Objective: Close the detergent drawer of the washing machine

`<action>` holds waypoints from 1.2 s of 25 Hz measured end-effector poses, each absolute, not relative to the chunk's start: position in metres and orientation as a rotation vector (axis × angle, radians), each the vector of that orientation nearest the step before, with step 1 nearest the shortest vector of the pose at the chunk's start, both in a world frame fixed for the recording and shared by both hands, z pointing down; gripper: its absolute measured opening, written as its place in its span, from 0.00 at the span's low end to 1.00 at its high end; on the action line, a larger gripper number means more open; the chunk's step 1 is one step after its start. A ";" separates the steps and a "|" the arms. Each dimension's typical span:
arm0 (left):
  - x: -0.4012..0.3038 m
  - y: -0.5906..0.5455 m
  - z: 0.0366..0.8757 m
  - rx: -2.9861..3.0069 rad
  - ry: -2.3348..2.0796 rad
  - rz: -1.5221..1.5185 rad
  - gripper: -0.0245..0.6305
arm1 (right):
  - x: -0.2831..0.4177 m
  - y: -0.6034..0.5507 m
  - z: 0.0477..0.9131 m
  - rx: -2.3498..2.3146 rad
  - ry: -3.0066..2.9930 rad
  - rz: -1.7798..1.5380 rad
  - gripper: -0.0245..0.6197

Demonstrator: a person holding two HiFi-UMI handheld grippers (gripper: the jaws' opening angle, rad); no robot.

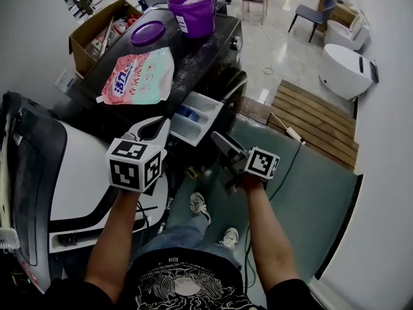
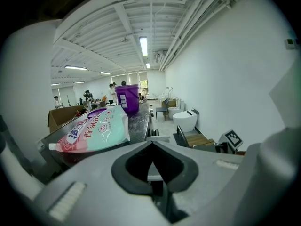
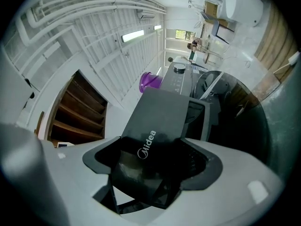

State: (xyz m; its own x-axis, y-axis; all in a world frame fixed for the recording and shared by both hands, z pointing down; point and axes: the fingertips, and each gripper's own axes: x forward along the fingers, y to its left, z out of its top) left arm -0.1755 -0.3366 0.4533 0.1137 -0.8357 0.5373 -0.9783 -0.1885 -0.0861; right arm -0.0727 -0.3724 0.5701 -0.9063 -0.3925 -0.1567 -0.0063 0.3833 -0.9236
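Note:
The detergent drawer (image 1: 193,118) stands pulled out of the dark washing machine (image 1: 200,57), showing grey compartments and a blue insert. Its dark front panel (image 3: 160,112), printed "Midea", lies between the jaws of my right gripper (image 3: 153,142), which are closed on it. In the head view the right gripper (image 1: 219,142) sits at the drawer's front end. My left gripper (image 1: 157,126) hovers just left of the drawer, shut and empty. The left gripper view shows that gripper (image 2: 150,144) with its tips touching.
On the machine's top lie a pink and green detergent pouch (image 1: 139,76), a purple lid (image 1: 147,33) and a purple bucket (image 1: 193,10). A cardboard box (image 1: 90,34) stands behind, a white appliance (image 1: 84,173) at left, a wooden platform (image 1: 316,121) at right.

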 end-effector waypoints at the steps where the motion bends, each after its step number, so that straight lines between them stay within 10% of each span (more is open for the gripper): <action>1: -0.178 -0.337 0.453 2.103 -1.788 0.697 0.04 | -0.075 -0.373 0.570 -0.344 2.298 -1.534 0.66; 30: -0.226 -0.344 0.461 2.041 -1.827 0.689 0.04 | -0.157 -0.387 0.570 -0.260 2.353 -1.584 0.63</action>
State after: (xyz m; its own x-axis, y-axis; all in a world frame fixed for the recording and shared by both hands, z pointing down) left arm -0.2257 -0.3443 0.4612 0.0678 -0.8355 0.5452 -0.9876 -0.1339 -0.0824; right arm -0.1569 -0.3867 0.5695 -0.9410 -0.3084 -0.1392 0.0130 0.3780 -0.9257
